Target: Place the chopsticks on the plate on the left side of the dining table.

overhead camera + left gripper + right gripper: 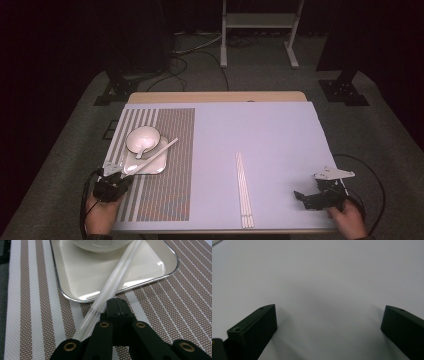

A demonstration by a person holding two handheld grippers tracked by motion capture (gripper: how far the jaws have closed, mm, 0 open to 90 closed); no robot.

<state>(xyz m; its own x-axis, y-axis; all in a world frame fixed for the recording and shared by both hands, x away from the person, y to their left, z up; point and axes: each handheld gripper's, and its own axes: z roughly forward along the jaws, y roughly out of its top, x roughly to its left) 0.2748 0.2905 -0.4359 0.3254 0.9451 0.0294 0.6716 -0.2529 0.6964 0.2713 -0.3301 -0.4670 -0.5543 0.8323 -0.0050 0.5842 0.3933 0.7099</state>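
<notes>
A recording lab or studio: black curtains close off the far side, cables trail over grey carpet, and a white metal stand and black tripod feet surround one staged table.

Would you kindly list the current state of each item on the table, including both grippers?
Left gripper: jaws shut, beside the near end of the plate's chopsticks; grip unclear.
Right gripper: jaws open, nothing between them.
White round bowl: upright on the plate, white spoon inside.
White square plate: flat on the striped woven placemat.
White chopsticks on the plate: laid slanting across it.
Second chopstick pair: lying on the pale tablecloth, untouched.
</notes>
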